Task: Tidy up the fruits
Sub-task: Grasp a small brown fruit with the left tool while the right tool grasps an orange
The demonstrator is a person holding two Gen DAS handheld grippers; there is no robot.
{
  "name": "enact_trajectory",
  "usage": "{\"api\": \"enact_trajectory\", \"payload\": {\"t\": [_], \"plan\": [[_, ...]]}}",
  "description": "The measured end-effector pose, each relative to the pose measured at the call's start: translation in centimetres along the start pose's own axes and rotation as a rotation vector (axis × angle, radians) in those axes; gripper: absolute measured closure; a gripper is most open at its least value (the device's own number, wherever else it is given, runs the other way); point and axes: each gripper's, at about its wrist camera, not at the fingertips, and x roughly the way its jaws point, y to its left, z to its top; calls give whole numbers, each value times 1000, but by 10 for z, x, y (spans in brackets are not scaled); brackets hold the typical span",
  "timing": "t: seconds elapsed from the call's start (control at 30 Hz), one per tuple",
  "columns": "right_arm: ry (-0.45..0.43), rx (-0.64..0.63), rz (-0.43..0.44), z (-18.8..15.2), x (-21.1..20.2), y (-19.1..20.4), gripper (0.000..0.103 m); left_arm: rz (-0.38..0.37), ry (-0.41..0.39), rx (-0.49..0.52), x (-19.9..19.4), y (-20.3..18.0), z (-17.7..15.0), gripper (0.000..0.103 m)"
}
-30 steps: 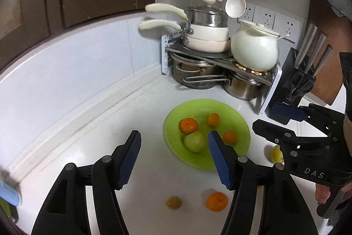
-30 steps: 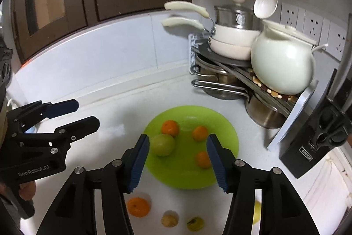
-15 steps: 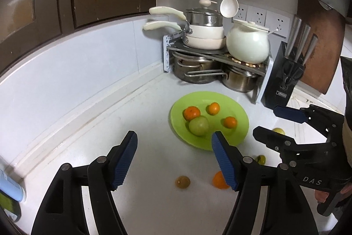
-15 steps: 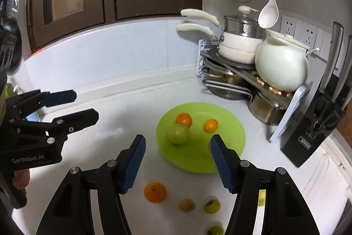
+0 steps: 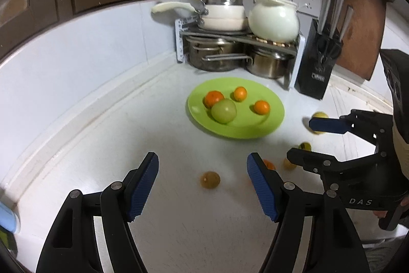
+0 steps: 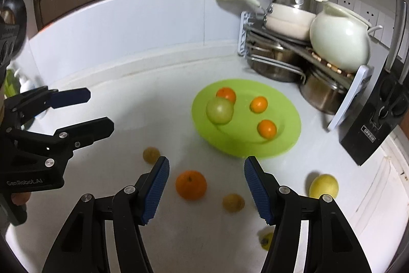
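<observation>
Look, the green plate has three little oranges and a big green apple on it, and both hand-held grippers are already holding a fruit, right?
Nearly. The green plate does hold three oranges and the big green apple. But neither hand-held gripper holds anything: in the right wrist view the right hand-held gripper is open above the loose orange, and in the left wrist view the left hand-held gripper is open and empty.

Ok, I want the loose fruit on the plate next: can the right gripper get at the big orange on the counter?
Probably yes. The big orange lies on bare counter just ahead of the open right gripper, roughly between its fingers, with nothing over it. The left gripper stands well off to the side.
</observation>
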Motion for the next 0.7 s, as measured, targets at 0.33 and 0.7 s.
{"api": "enact_trajectory", "payload": {"t": [0.33, 0.7], "plan": [[81, -42, 6, -20, 26, 8, 41, -58, 88, 27, 39, 2, -32, 32], [158, -30, 36, -23, 56, 7, 41, -109, 143, 24, 81, 5, -34, 44]]}}
